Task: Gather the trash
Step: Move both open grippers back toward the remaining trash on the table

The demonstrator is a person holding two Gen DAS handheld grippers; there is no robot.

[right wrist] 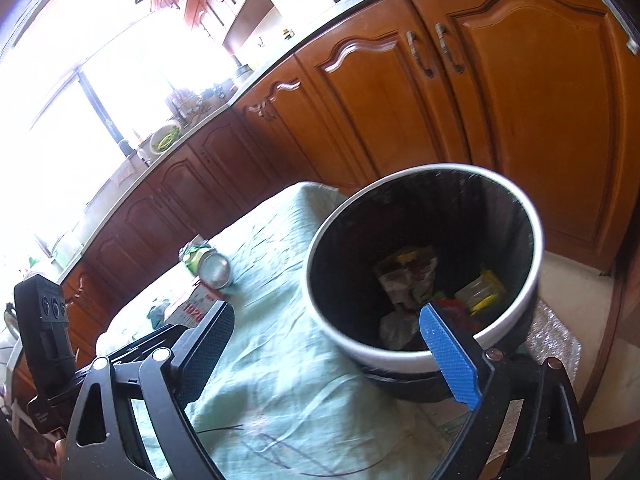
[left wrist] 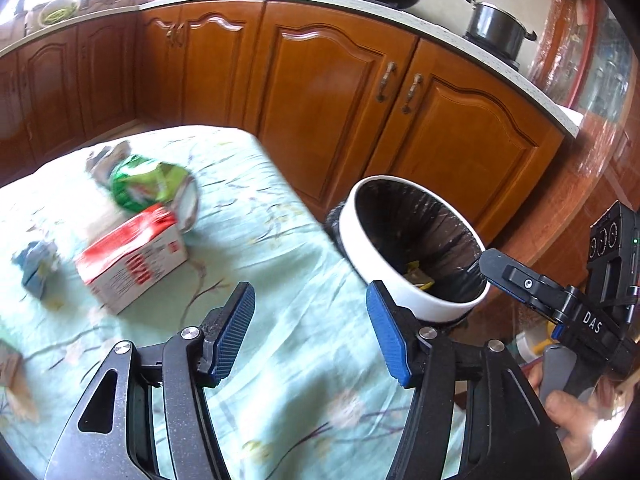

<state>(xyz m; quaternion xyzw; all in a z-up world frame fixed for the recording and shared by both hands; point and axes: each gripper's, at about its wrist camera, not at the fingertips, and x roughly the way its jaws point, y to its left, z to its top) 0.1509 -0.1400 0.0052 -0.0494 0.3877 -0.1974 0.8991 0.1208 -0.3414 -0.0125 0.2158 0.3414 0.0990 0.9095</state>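
Both jaws wide open, empty: left gripper [left wrist: 310, 334] above tabletop [left wrist: 248, 216], right gripper [right wrist: 332, 356] over lined trash bin [right wrist: 516, 312]. Red-white carton [left wrist: 132, 262], green bag [left wrist: 148, 186] on cloth.

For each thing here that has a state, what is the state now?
Left claw: open, holding nothing.
Right claw: open, holding nothing.
Trash bin: no lid, black liner, some wrappers inside.
Red and white carton: lying on its side on the tablecloth.
Green bag: crumpled, lying behind the carton.
Cabinet doors: closed.
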